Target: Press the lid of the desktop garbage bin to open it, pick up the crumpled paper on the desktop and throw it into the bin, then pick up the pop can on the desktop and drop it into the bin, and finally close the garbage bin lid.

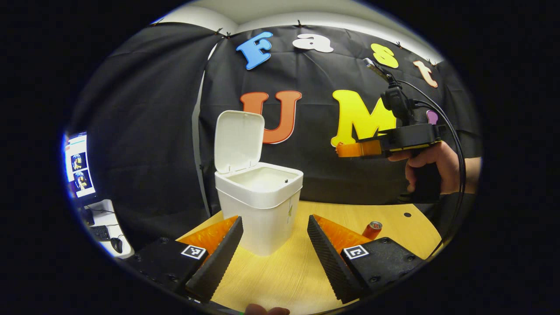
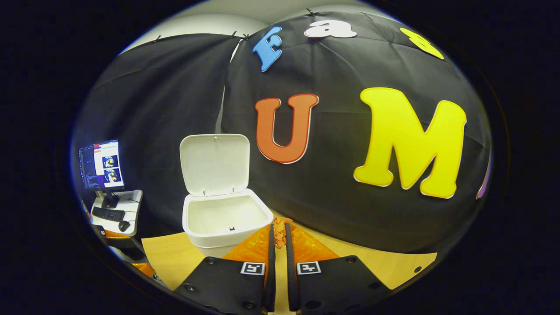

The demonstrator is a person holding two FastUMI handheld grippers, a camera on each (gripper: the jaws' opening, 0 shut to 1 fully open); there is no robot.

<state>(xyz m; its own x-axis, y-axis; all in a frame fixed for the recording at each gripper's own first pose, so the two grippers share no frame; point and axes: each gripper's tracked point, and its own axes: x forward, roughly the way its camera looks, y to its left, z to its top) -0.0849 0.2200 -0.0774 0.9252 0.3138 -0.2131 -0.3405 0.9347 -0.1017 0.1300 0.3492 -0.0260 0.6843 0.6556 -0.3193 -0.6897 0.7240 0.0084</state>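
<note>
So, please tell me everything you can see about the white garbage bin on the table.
The garbage bin is a small white container, plastic by the look, squarish with rounded corners and a thicker rim band. Its hinged lid stands open, upright at the back, toward the black cloth wall. The bin stands upright on the wooden table. Its visible inside looks white and bare; the bottom is hidden. A small dark catch sits at the front rim. Nothing touches it.

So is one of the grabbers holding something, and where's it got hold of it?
The right gripper pinches what looks like the crumpled paper between its fingertips, squeezing the wad's sides. The left gripper is open and holds nothing.
</note>
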